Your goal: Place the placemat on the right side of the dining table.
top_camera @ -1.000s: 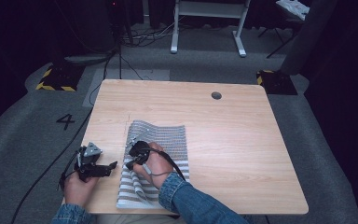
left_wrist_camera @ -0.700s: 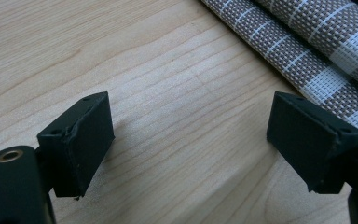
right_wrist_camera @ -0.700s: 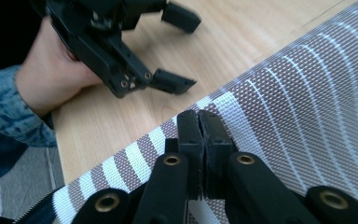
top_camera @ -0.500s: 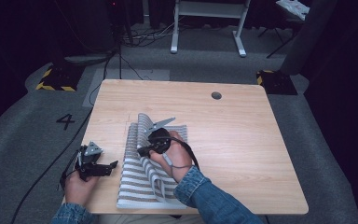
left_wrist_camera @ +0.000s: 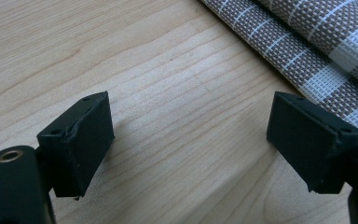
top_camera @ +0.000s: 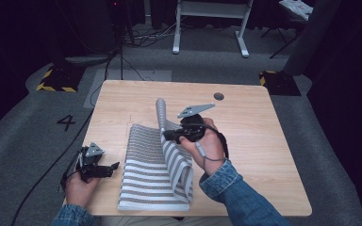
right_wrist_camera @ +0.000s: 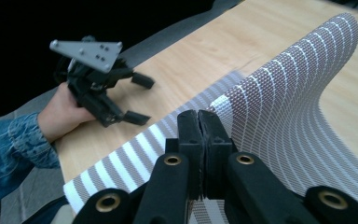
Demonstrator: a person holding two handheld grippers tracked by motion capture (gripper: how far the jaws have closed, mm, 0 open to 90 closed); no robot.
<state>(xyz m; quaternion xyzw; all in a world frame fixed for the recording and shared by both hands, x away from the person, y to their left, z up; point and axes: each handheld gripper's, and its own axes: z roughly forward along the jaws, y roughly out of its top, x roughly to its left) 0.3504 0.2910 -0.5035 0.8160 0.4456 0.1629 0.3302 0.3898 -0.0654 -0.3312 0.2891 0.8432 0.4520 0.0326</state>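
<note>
A brown-and-white striped woven mat lies on the wooden table, near its front edge. My right gripper is shut on the mat's edge and holds that side up in a tall curl above the middle of the mat. In the right gripper view the closed gripper pinches the mat, which arches away to the right. My left gripper rests open at the table's left front edge, just left of the mat. Its view shows the open gripper over bare wood, with the mat at upper right.
A round cable hole sits near the table's far edge. Beyond the table stand a white desk frame and yellow-black floor blocks. A cable trails off the left gripper across the grey carpet.
My right gripper has risen and swung to the right with the mat's edge, peeling that side up off the table into a standing curl. The left gripper has stayed put.
</note>
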